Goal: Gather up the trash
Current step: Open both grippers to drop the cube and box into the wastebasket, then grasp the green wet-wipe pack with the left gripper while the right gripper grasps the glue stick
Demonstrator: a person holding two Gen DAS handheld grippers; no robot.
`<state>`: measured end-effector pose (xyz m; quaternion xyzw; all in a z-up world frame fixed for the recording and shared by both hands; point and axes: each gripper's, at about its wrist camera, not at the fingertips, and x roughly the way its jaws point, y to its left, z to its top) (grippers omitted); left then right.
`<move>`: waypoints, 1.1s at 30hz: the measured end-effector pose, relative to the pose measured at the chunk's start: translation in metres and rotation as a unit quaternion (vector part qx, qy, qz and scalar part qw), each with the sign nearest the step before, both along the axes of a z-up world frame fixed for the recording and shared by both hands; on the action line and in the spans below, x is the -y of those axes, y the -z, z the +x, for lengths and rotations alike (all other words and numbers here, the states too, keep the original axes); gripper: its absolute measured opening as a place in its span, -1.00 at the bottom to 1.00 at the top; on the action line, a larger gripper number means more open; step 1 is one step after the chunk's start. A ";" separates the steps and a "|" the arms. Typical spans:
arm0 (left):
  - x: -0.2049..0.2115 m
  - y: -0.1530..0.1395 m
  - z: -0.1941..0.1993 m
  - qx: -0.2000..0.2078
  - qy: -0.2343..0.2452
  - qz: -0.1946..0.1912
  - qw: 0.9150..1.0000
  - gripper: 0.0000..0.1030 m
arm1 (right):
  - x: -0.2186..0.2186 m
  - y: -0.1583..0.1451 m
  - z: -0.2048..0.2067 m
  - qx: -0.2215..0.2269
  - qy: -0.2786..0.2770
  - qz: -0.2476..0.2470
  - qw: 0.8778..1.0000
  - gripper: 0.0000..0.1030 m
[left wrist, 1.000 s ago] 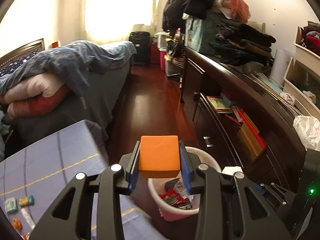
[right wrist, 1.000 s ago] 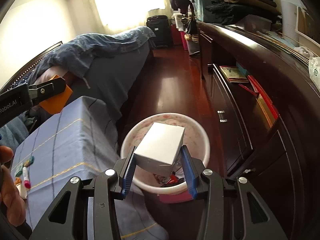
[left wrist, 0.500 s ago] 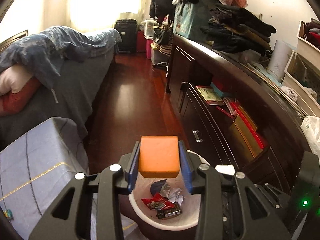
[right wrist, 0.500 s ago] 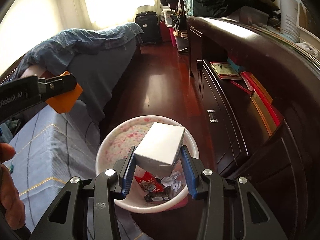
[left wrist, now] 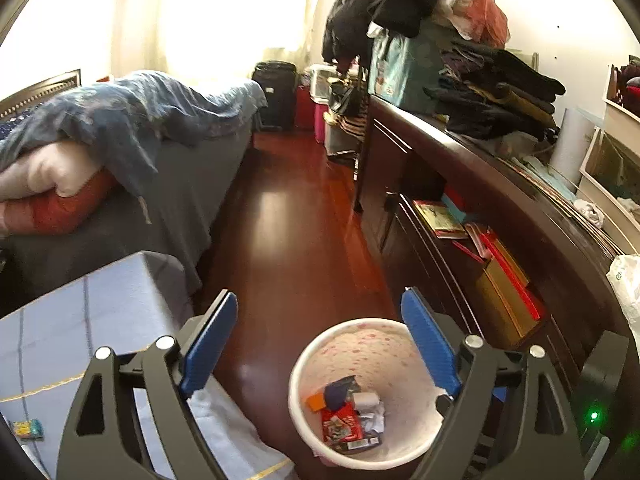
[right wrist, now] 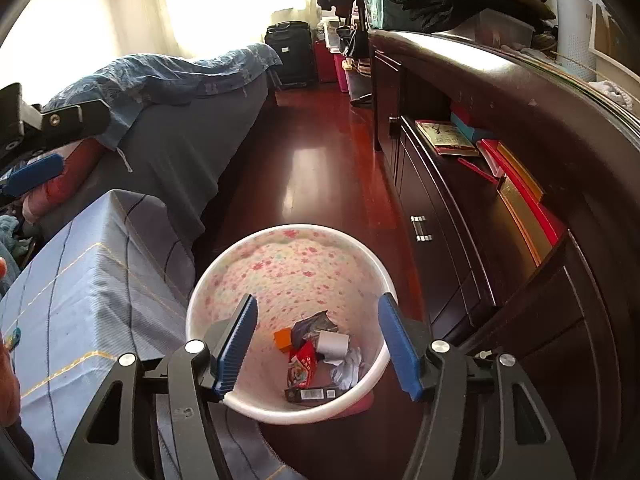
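Observation:
A white trash bin with a pink flowered inside [left wrist: 384, 344] [right wrist: 280, 264] stands on the floor between the covered table and the dresser. In it lie an orange block [left wrist: 316, 402] [right wrist: 283, 340], a white box [left wrist: 367, 400] [right wrist: 333, 343], red wrappers [right wrist: 303, 362] and crumpled paper. My left gripper [left wrist: 320, 340] is open and empty, above the bin's left side. My right gripper [right wrist: 318, 336] is open and empty, right over the bin. The left gripper's finger also shows at the left edge of the right wrist view [right wrist: 34, 174].
A table under a blue checked cloth [left wrist: 80, 320] [right wrist: 80, 280] stands left of the bin, with small packets [left wrist: 27, 429] on it. A dark wooden dresser [left wrist: 500, 240] [right wrist: 500, 160] runs along the right. A bed [left wrist: 140, 152] lies at the left, red wooden floor [left wrist: 288, 232] between.
Both grippers opened. The orange block fell from the left gripper and the white box from the right gripper; both now lie in the bin. The left gripper shifted left.

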<state>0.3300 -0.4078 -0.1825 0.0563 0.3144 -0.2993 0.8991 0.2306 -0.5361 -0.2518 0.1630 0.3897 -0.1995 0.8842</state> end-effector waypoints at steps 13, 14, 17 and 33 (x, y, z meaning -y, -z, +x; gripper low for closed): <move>-0.103 -0.039 -0.022 0.036 -0.112 0.015 0.993 0.85 | -0.083 -0.038 -0.010 0.024 -0.080 0.012 0.996 0.60; -0.117 -0.040 -0.023 0.036 -0.128 0.018 0.991 0.87 | -0.091 -0.040 -0.010 0.026 -0.091 0.013 0.995 0.62; -0.157 -0.041 -0.022 0.032 -0.173 0.029 0.984 0.93 | -0.123 -0.047 -0.008 0.031 -0.132 0.013 0.991 0.68; -0.410 0.040 0.022 -0.106 -0.377 0.048 0.919 0.93 | -0.281 -0.050 0.006 0.023 -0.308 -0.002 0.951 0.70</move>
